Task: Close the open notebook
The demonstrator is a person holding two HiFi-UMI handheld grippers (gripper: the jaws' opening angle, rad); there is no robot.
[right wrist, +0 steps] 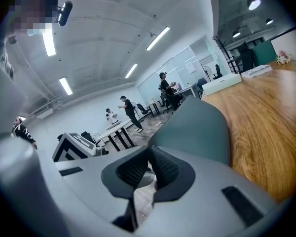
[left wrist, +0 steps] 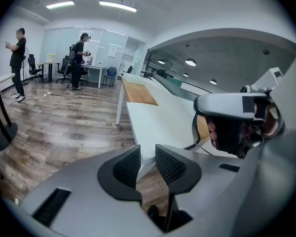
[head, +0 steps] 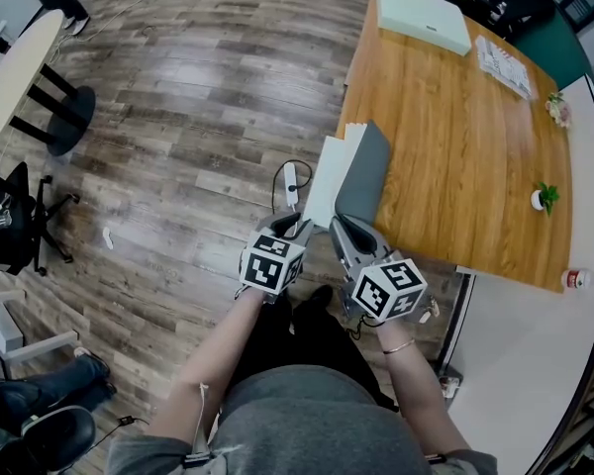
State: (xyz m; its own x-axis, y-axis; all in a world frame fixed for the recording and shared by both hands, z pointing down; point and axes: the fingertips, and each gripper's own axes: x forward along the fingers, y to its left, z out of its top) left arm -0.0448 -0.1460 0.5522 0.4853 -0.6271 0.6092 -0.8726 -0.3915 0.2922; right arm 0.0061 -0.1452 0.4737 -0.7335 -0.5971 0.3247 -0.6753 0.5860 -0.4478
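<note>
The wooden counter (head: 475,146) carries the job at its near-left edge. The notebook (head: 325,171) lies there with its white pages flat and overhanging the counter's edge, and its grey cover (head: 364,171) is raised well off them.

Your right claw (head: 345,224) is at the cover's near edge. Its jaws are pressed together with no gap between the tips, and it appears to be pinching that cover.

Your left claw (head: 295,228) is only narrowly parted and grips nothing. The near corner of the white page sits just beyond its tips.

By my reading you are mid-close: the cover is lifted but not yet swung over. The next move calls for carrying it leftward in an arc over the pages. Draw the left claw clear first so the cover does not land on it, and let go only once the cover lies flat.

For writing, the marker cubes (head: 389,288) show only black-and-white square patterns. The printed packet (head: 502,65) at the far edge and the red-labelled bottle (head: 579,279) are too small to read.
</note>
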